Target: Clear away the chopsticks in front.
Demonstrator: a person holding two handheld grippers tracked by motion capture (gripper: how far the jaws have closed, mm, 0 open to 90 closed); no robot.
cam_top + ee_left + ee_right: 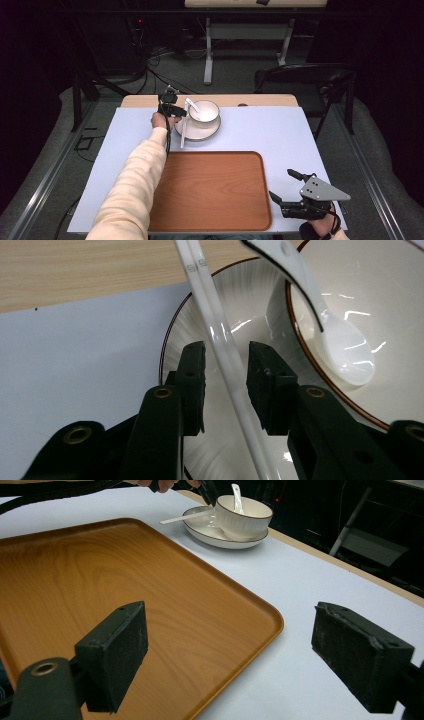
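A wooden tray (210,190) fills the near desk (280,130); beyond it sits a plate (210,131) bearing a bowl (205,111) and spoon (330,330). White chopsticks (225,355) lie across the plate's rim, long axis running straight between the left claw (226,385), whose pads flank them, not yet pressing. The right claw (245,655) gapes empty, well apart beside the tray.
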